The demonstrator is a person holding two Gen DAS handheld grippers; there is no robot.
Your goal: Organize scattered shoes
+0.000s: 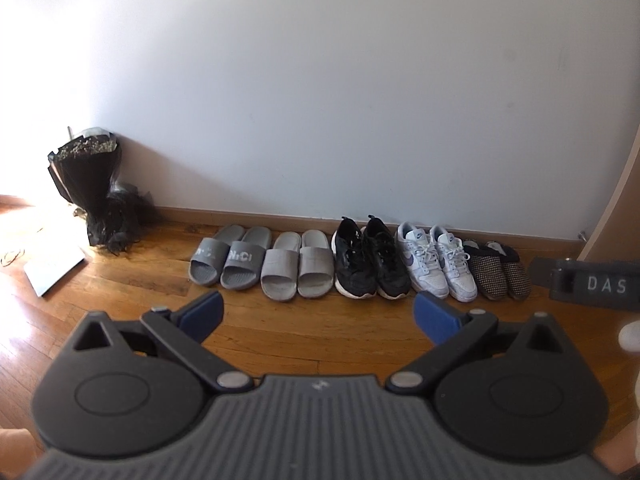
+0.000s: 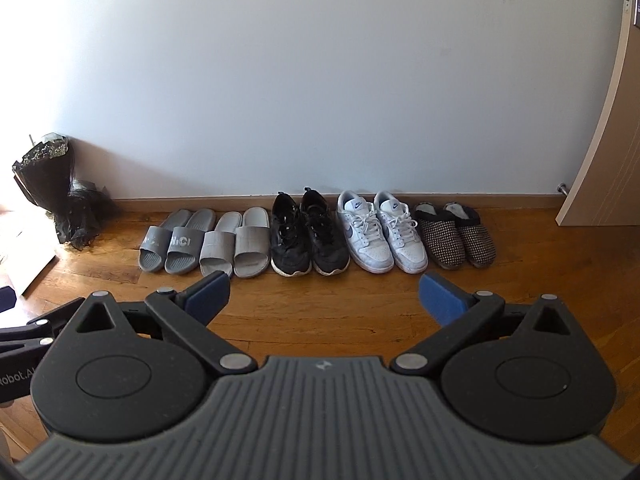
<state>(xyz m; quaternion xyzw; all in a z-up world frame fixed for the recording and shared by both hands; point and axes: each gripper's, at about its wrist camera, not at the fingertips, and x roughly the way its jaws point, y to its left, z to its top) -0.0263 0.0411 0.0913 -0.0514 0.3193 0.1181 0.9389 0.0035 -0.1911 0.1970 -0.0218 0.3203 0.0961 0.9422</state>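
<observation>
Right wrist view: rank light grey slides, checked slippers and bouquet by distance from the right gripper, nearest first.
From the right gripper:
1. Light grey slides, just ahead, left of centre.
2. Checked slippers, right end of the row.
3. Bouquet, far left against the wall.

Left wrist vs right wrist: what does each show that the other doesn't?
Left wrist only: the right gripper's grey body marked "DAS" at the right edge, and a white flat sheet on the floor.

Right wrist only: the door up to its handle plate.

Both: five shoe pairs in a row along the wall, from grey slides to patterned clogs, a black-wrapped bouquet, and both grippers open, holding nothing.
</observation>
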